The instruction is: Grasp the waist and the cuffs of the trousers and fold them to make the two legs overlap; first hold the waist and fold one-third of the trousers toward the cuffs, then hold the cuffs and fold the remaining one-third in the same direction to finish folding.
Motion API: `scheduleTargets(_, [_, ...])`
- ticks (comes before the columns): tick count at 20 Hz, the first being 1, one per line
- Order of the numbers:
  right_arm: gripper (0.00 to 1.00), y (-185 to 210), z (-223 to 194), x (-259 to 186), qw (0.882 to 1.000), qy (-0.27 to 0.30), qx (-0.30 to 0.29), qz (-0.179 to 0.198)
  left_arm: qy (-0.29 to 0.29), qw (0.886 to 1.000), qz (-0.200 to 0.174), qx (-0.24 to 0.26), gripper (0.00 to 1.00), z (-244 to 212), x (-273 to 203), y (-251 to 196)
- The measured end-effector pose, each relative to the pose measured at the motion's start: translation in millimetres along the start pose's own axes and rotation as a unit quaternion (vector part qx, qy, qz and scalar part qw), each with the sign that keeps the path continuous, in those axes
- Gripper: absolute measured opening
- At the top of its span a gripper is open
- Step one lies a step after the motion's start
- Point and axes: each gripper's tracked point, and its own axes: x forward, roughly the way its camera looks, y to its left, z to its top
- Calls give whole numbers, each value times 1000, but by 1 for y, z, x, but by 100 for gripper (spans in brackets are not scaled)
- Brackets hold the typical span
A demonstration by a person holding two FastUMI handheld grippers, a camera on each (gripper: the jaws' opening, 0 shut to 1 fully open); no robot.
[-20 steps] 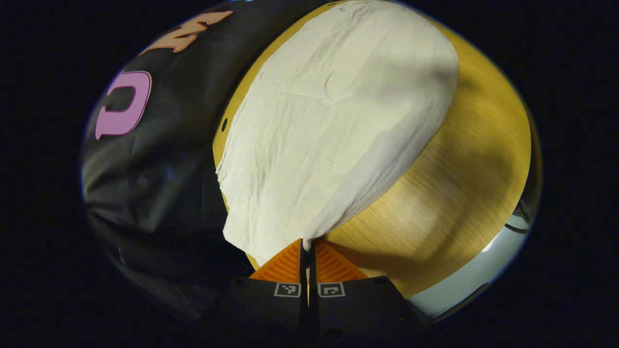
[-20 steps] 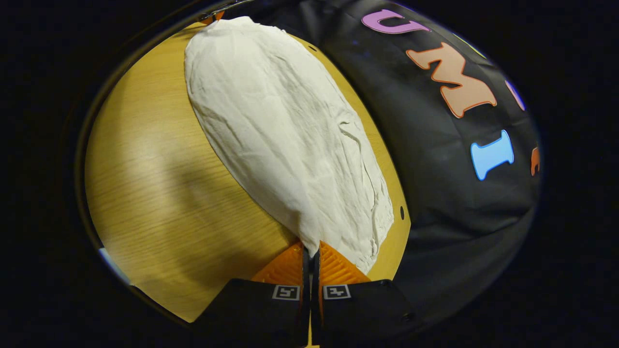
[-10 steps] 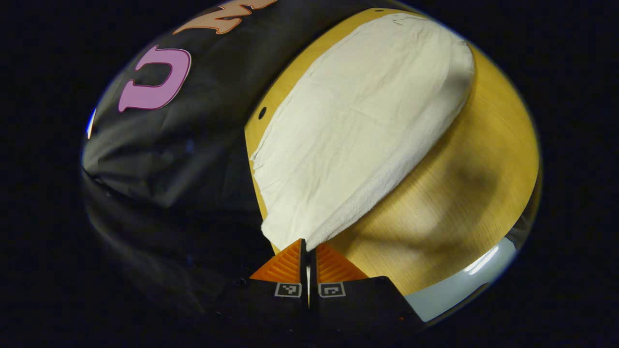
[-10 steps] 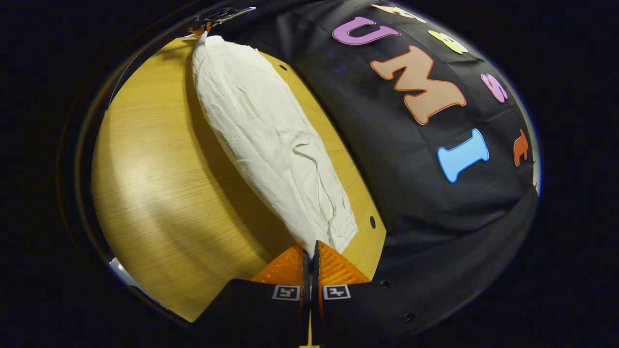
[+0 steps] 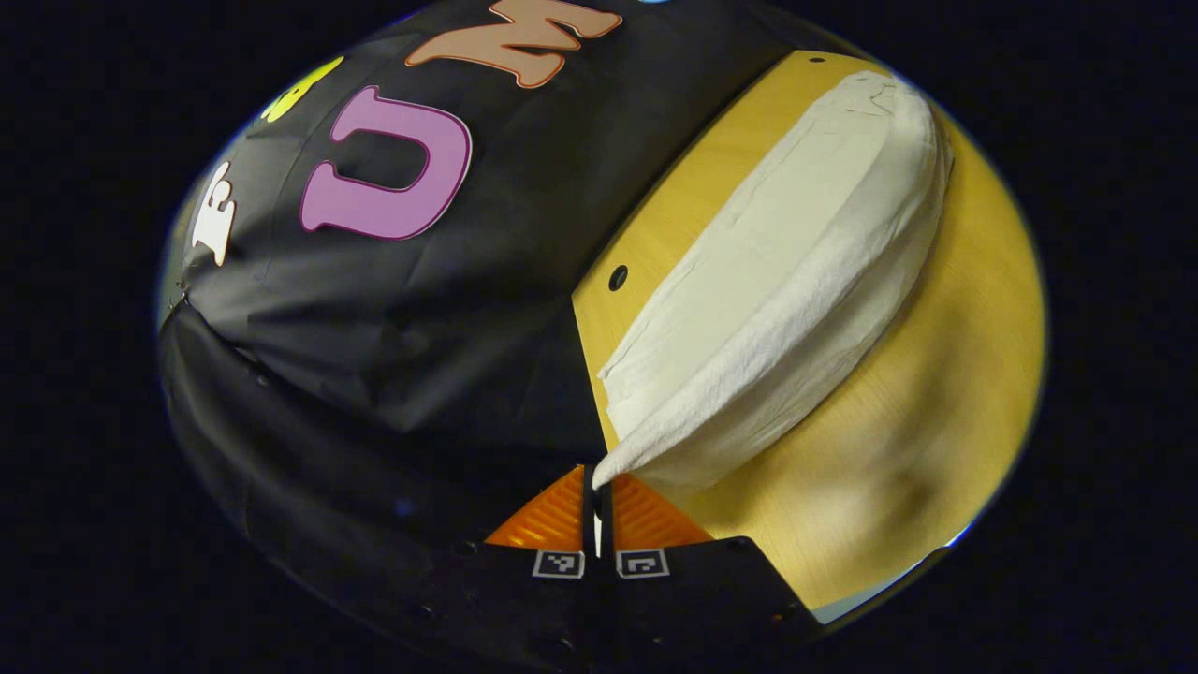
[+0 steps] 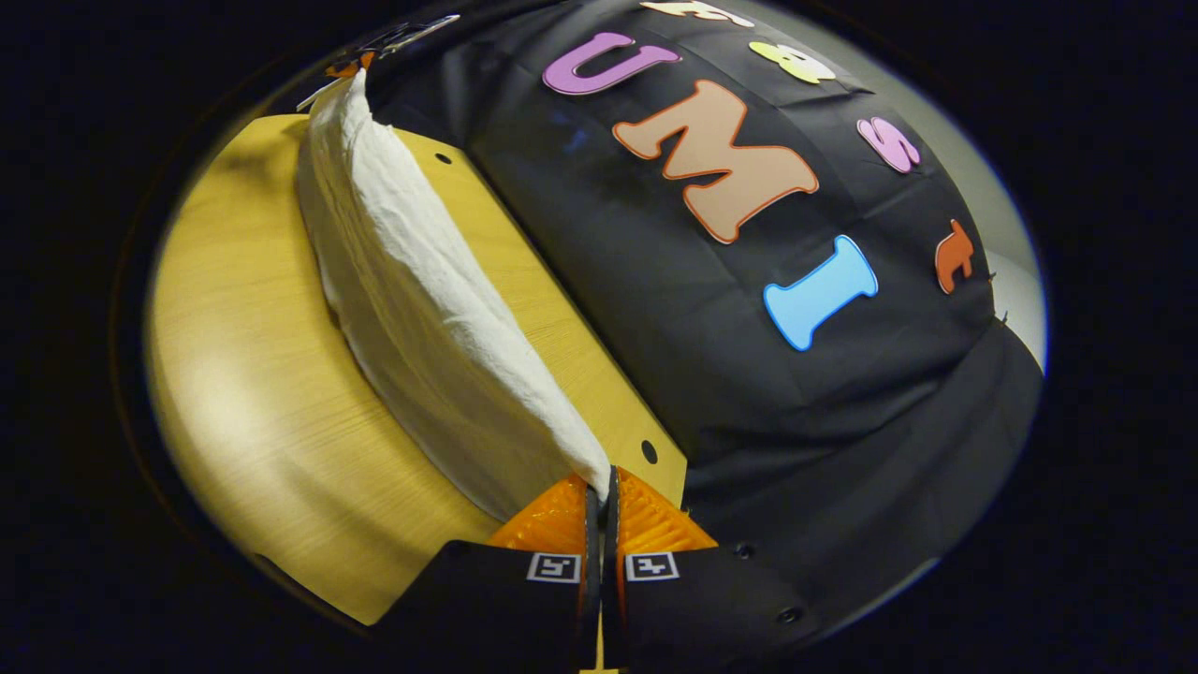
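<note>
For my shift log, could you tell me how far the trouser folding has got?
Early stage. Both tools, left and right, are shut on opposite ends of the cream trousers, lifting one long edge off the wooden table for the leg-over-leg fold. Both thirds folds remain.

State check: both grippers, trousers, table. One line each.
Left gripper: shut on trousers edge.
Right gripper: shut on trousers edge.
Trousers: near edge lifted off the table between the two grippers, far part resting on the table, cloth draped and creased.
Table: wooden top, bare on the near side, trousers along the wall side.
</note>
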Motion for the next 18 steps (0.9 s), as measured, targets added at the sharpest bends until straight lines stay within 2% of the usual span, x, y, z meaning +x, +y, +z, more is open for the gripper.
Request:
scheduleTargets(3, [3,-10,17,15,1000,2,3,-21,-16,1000,12,-22,0,19,23,22])
scheduleTargets(4, [0,-11,20,19,1000,3,7,-25,-17,999,11,-32,0,24,32,25])
scheduleTargets(5, [3,-11,23,25,1000,5,11,-28,-18,999,11,-39,0,27,39,27])
scheduleTargets(6, [6,-11,27,33,999,8,13,-32,-19,999,10,-43,0,32,49,29])
scheduleTargets(8, [3,-15,37,56,999,18,12,-41,-29,999,11,-33,0,43,66,30])
scheduleTargets(12, [3,-7,37,102,998,46,-3,-46,-39,999,-9,-9,0,57,107,16])
scheduleTargets(18, [3,20,23,166,995,89,-1,-43,-39,998,-33,-22,0,62,171,-20])
